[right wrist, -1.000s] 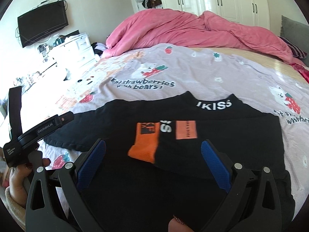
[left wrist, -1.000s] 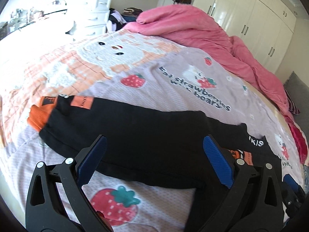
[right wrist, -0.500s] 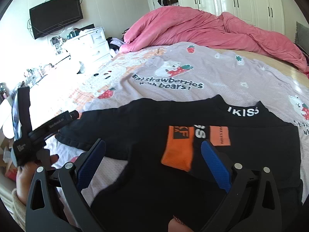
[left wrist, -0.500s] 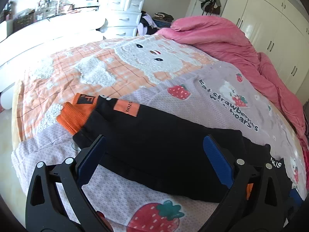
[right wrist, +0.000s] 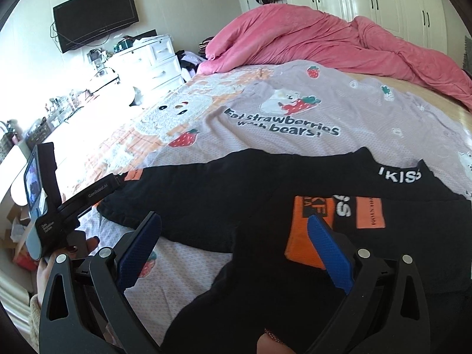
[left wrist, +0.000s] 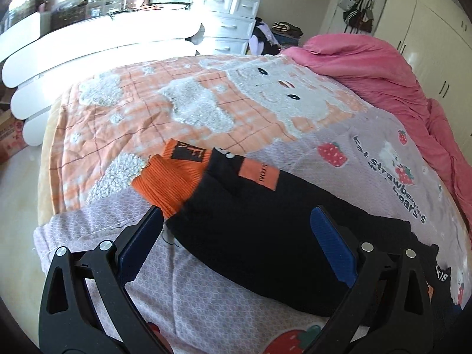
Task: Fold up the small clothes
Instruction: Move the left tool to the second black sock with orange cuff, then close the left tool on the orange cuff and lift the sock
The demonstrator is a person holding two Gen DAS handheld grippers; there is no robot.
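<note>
While the black top (right wrist: pixel 224 203) lies flat across the lavender strawberry sheet (right wrist: pixel 295 112), both tools hang over it with nothing in their grip. Starting at nine o'clock in the right wrist view, a person's hand (right wrist: pixel 50 265) clasps the left gripper's body, its nose pointing toward the outstretched sleeve (left wrist: pixel 265 230). Through the left wrist camera, that left gripper (left wrist: pixel 236 242) stands spread wide, blue pads (left wrist: pixel 333 247) either side of the sleeve, the left-hand pad just beside the orange cuff (left wrist: pixel 168 180) at ten o'clock. No cloth is pinched between them. An orange label patch (left wrist: pixel 259 174) sits on the sleeve just past the cuff, at twelve o'clock from the tool. The peach bear blanket (left wrist: pixel 177 97) fills the ground beyond.

Moving to centre in the right wrist view, the right gripper (right wrist: pixel 234 244) is likewise spread wide, hovering above the shirt's body. Its right-hand pad overlaps the folded-in sleeve with a second orange cuff (right wrist: pixel 298 236) at one o'clock. The white-lettered collar (right wrist: pixel 404 175) lies further at two o'clock. A fingertip (right wrist: pixel 271 342) shows at six o'clock. The pink duvet (right wrist: pixel 324 38) is heaped at the far side, twelve to two o'clock.
</note>
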